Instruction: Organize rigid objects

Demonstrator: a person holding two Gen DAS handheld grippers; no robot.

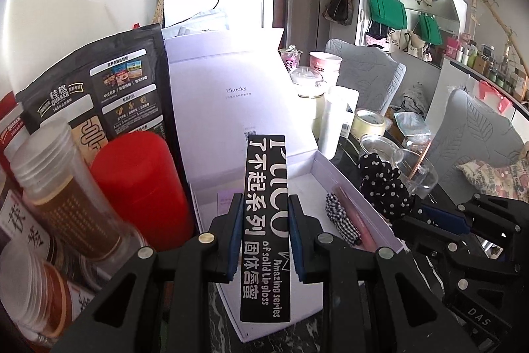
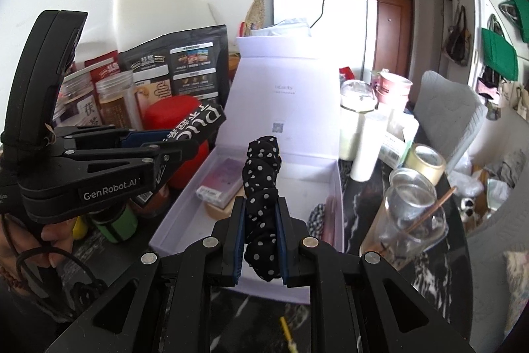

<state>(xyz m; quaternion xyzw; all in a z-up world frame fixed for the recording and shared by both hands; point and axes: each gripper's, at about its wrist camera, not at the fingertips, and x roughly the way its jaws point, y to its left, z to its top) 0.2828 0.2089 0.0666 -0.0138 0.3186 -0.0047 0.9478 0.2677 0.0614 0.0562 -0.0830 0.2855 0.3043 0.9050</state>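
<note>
Since both grippers are loaded, the step in hand is judged to be placing items into the white box (image 2: 251,197); release is best made low over bare box floor, one item at a time.

Item 1 — left gripper (image 1: 264,237): fingers clamped on black lip-gloss box (image 1: 266,220), gripped approx. mid-length, long axis running fwd between the fingers, far end projecting beyond the tips, near end back toward the cam. It is held above the open box, not touching it. To be lowered flat, parallel to the box walls, before the fingers are opened.

Item 2 — right gripper (image 2: 261,237): fingers clamped on polka-dot scrunchie (image 2: 263,187), which stands up past the tips, over the box's near edge. Soft item; snagging on the pads at release is poss.

Already in box: checked scrunchie (image 1: 340,217) w/ pink tube (image 1: 357,220) along right wall; small purple packet (image 2: 221,181) at left.

Outward, on bench (image 2: 360,197): red canister (image 1: 139,187), Quaker bag (image 1: 99,88), tape roll (image 2: 426,161), clear cups (image 2: 410,214).
</note>
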